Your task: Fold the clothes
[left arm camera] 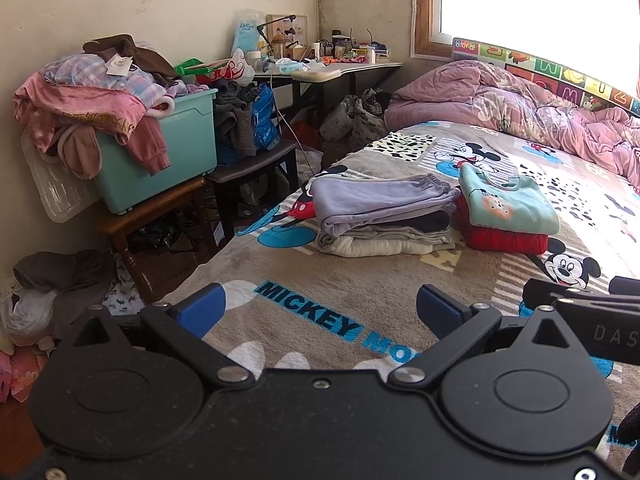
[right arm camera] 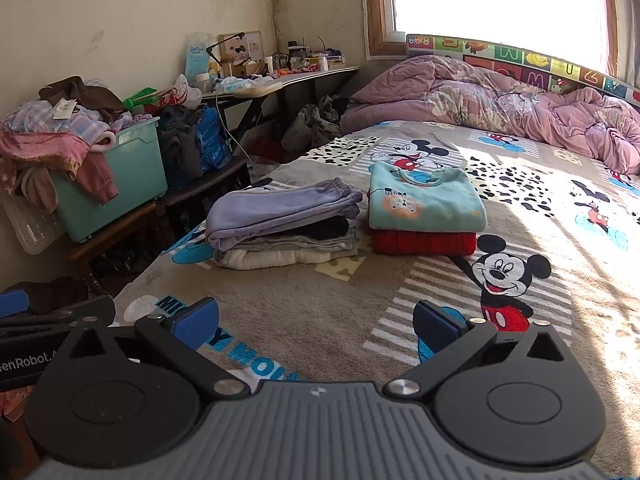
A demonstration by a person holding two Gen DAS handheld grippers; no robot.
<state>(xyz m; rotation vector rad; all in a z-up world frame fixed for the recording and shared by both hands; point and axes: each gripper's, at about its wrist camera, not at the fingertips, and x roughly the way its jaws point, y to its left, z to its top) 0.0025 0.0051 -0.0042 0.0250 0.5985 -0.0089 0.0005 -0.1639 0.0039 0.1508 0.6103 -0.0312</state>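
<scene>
Left gripper (left arm camera: pixel 320 308): fingers spread, nothing between them, held over the blanket (left arm camera: pixel 320 280). Right gripper (right arm camera: pixel 316 320): fingers spread, likewise empty.

Two folded stacks lie side by side on the blanket. The trouser stack (left arm camera: pixel 384 216) has a lavender pair on top. The top stack (left arm camera: pixel 506 216) has a teal sweatshirt over a red garment.

The left view shows floor clutter (left arm camera: pixel 60 284) below the chair and the right gripper at its right edge. The right view shows the sunlit blanket area (right arm camera: pixel 560 240) and the left gripper at its left edge. Both views show the teal bin (left arm camera: pixel 160 152) heaped with unfolded clothes (left arm camera: pixel 100 92).
</scene>
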